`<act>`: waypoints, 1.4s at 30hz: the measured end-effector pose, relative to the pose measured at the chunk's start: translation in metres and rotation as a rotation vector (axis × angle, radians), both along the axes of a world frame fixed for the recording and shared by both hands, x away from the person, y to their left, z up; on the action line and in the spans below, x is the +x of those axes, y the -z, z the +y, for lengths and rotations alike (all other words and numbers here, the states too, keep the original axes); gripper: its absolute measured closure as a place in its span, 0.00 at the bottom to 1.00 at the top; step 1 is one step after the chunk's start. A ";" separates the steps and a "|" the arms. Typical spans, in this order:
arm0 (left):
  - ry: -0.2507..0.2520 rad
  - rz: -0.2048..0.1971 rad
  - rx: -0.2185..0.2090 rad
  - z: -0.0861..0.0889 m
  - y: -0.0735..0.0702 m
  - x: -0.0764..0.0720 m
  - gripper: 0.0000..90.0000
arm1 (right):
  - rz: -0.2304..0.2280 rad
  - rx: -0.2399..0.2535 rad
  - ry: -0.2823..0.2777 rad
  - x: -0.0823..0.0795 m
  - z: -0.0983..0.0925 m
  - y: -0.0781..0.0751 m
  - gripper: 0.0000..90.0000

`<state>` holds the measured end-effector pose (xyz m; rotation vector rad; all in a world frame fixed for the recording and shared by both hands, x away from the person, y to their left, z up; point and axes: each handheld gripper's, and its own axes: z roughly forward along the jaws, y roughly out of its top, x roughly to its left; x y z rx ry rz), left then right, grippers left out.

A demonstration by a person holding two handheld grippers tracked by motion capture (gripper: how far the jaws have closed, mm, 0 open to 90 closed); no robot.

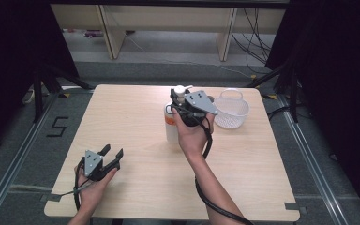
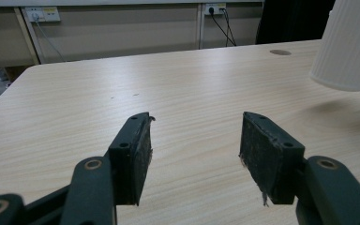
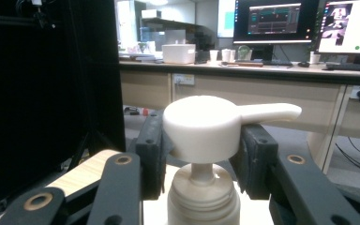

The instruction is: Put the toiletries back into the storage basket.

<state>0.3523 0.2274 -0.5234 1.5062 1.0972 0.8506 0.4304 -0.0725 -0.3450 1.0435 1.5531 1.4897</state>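
- High view: the right gripper (image 1: 180, 99) has its jaws clamped on the pump head (image 1: 180, 89) of a white pump bottle (image 1: 171, 124), which is over the far middle of the wooden table (image 1: 136, 122), just left of a white mesh basket (image 1: 232, 110).
- The left gripper view catches the bottle's ribbed base (image 2: 349, 44) clear of the tabletop, with a shadow under it, so the bottle looks lifted.
- The left gripper (image 1: 107, 157) rests near the table's front left corner, jaws wide apart with nothing between them.
- Right gripper view: both pads flank the pump head (image 3: 201, 126), with the spout (image 3: 269, 112) pointing right.
- Judgement: the bottle probably hangs by its pump alone, so carry it slowly and upright, keep the squeeze steady, and avoid swinging; set it down flat before letting go.
- The hand and gripper cover much of the bottle's upper part, and its label is too small to read.
- Where the bottle is bound, perhaps the basket, cannot be told.
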 end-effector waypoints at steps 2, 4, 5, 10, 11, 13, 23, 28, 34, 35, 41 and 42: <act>0.001 0.000 0.001 0.000 0.000 0.000 0.47 | -0.003 0.004 0.007 -0.002 -0.003 -0.002 0.66; 0.002 -0.002 -0.001 0.000 0.000 0.000 0.47 | -0.009 0.011 0.018 -0.002 -0.006 -0.003 0.66; -0.002 -0.002 0.000 0.000 0.000 0.000 0.47 | -0.012 0.009 0.013 -0.003 -0.007 -0.005 0.66; 0.000 -0.003 0.002 0.000 0.000 0.000 0.47 | -0.012 0.027 0.036 -0.005 -0.014 -0.007 0.66; 0.000 -0.004 0.002 0.000 0.000 0.000 0.47 | -0.018 0.019 0.032 -0.004 -0.017 -0.007 0.66; 0.000 -0.004 0.001 0.000 0.000 0.000 0.47 | -0.022 0.016 0.036 -0.005 -0.020 -0.008 0.66; -0.002 -0.005 0.003 -0.001 0.000 0.000 0.47 | -0.034 0.017 0.062 -0.008 -0.034 -0.013 0.66; -0.002 -0.005 0.003 -0.001 0.000 0.000 0.48 | -0.048 0.010 0.083 -0.008 -0.041 -0.014 0.67; -0.003 -0.005 0.004 -0.001 0.000 0.000 0.47 | -0.040 0.016 0.099 -0.010 -0.049 -0.015 0.66; -0.004 -0.004 0.005 -0.001 0.000 0.000 0.47 | -0.036 0.026 0.103 -0.010 -0.050 -0.015 0.66; -0.004 -0.004 0.004 -0.001 0.000 0.000 0.47 | -0.032 0.018 0.119 -0.011 -0.059 -0.016 0.66; -0.004 -0.009 0.002 -0.001 0.000 0.000 0.47 | -0.034 0.032 0.127 -0.011 -0.060 -0.016 0.66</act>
